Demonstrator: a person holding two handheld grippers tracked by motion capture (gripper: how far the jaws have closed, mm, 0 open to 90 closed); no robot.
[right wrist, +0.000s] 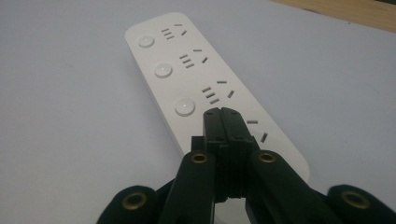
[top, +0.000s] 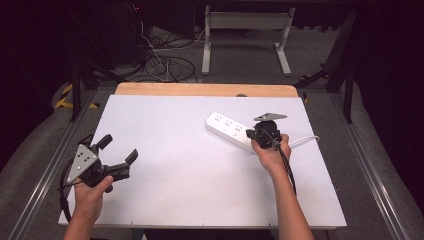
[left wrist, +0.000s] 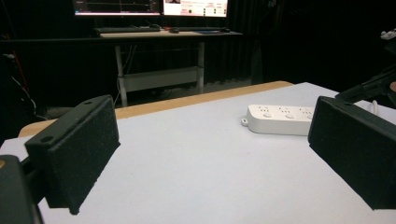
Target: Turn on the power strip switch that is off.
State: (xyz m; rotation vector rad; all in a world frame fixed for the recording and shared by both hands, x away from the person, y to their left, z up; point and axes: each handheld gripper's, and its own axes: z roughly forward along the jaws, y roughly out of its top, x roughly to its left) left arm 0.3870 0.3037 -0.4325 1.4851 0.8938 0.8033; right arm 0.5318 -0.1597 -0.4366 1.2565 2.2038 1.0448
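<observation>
A white power strip (top: 227, 129) lies at the right back of the white table (top: 175, 170), with three round buttons beside its sockets in the right gripper view (right wrist: 187, 70). My right gripper (top: 254, 134) is shut with nothing between its jaws. Its tips (right wrist: 222, 114) sit over the strip just below the third button, next to the fourth socket; whether they touch it I cannot tell. My left gripper (top: 119, 149) is open and empty near the table's left edge. In the left gripper view (left wrist: 210, 154), the strip (left wrist: 280, 119) lies well beyond its wide-apart pads.
The strip's white cord (top: 306, 140) runs off toward the table's right edge. A wooden board edge (top: 200, 89) borders the back. Beyond it, on the floor, are loose cables (top: 165, 65) and a white desk frame (top: 245, 22).
</observation>
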